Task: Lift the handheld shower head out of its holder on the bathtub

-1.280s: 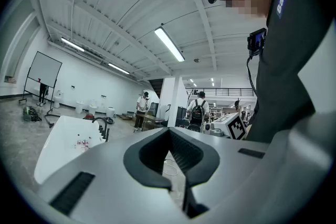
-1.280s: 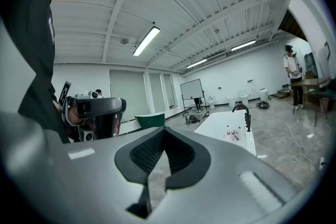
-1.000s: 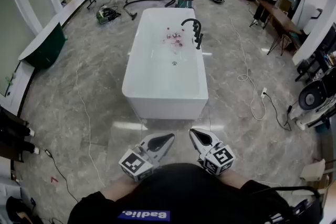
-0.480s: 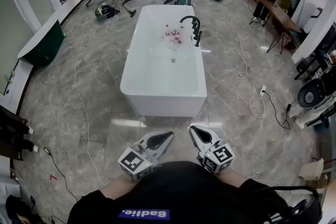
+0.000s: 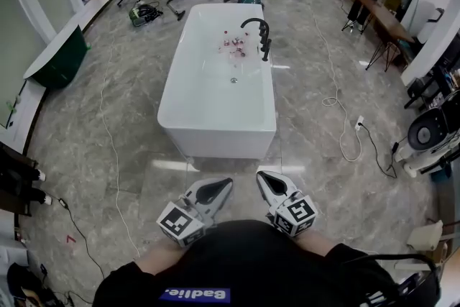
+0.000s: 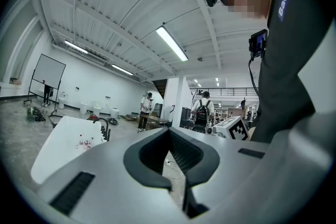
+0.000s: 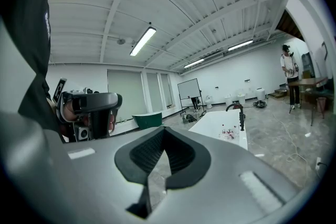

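"Badlie." is printed on the person's dark shirt (image 5: 195, 294). Two tongs point level over the marble floor (image 5: 108, 118), side by side, each with one marker cube (image 5: 179, 223). The left tongs (image 5: 228, 184) are pressed together and empty, and so are the right tongs (image 5: 261, 175). Ahead, well apart, stands one white bathtub (image 5: 215, 144). The black handheld shower head (image 5: 267, 48) sits upright in its holder on the tub's right rim.

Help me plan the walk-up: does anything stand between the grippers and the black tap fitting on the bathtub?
Only open floor lies before the left gripper and right gripper. The black tap fitting sits on the far right rim of the bathtub; a white cable lies farther right, off that line.
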